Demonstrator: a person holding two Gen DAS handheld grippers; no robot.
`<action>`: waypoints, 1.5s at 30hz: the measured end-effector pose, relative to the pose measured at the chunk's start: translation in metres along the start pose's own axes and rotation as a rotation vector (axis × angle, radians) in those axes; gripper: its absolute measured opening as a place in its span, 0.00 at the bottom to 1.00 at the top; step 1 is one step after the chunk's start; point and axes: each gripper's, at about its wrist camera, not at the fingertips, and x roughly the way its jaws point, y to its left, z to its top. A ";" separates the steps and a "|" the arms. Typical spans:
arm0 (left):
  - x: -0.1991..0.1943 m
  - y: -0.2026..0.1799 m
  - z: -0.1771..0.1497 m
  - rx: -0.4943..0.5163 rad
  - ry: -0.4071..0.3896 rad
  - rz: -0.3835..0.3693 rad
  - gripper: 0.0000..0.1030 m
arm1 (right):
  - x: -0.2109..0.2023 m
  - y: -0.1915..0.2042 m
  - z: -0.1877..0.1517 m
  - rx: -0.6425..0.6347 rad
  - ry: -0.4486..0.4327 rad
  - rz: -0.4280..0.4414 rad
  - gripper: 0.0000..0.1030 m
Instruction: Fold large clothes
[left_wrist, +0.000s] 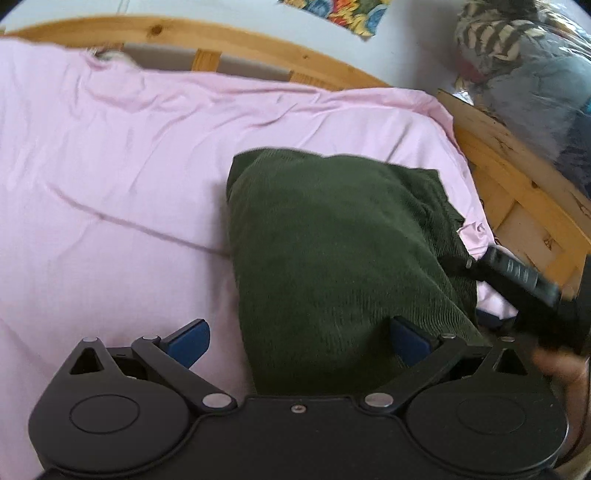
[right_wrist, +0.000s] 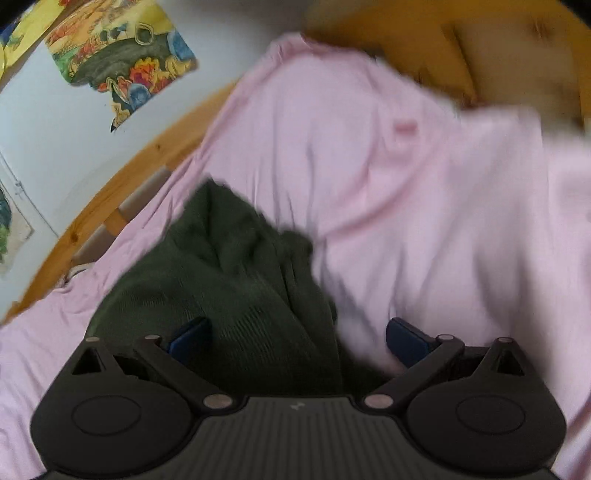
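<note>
A dark green corduroy garment (left_wrist: 325, 240) lies folded into a thick oblong on the pink bed sheet (left_wrist: 110, 166). My left gripper (left_wrist: 299, 343) is open wide, and the garment's near end runs between its blue pads (left_wrist: 188, 343), closer to the right one. The right gripper's black body (left_wrist: 517, 280) shows blurred at the garment's right edge. In the right wrist view the green garment (right_wrist: 229, 277) lies bunched and creased on the sheet (right_wrist: 424, 203). My right gripper (right_wrist: 299, 341) is open, its left pad (right_wrist: 188, 339) over the fabric. That view is blurred.
A wooden bed frame (left_wrist: 221, 37) rims the mattress, seen also as a curved rail (right_wrist: 110, 192). Colourful posters (right_wrist: 122, 62) hang on the pale wall. A plastic-wrapped bundle of textiles (left_wrist: 524, 74) sits beyond the bed's right side. Part of a hand (left_wrist: 569, 369) shows at lower right.
</note>
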 end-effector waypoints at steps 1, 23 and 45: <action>0.001 0.001 -0.002 -0.009 0.002 -0.002 0.99 | 0.002 0.002 -0.003 -0.051 0.003 -0.005 1.00; 0.004 0.015 0.032 -0.106 0.045 -0.072 0.99 | 0.017 -0.009 0.011 -0.074 0.070 0.249 1.00; 0.004 0.053 0.023 -0.165 0.093 -0.073 0.99 | -0.021 0.065 -0.024 -0.551 -0.158 0.171 0.91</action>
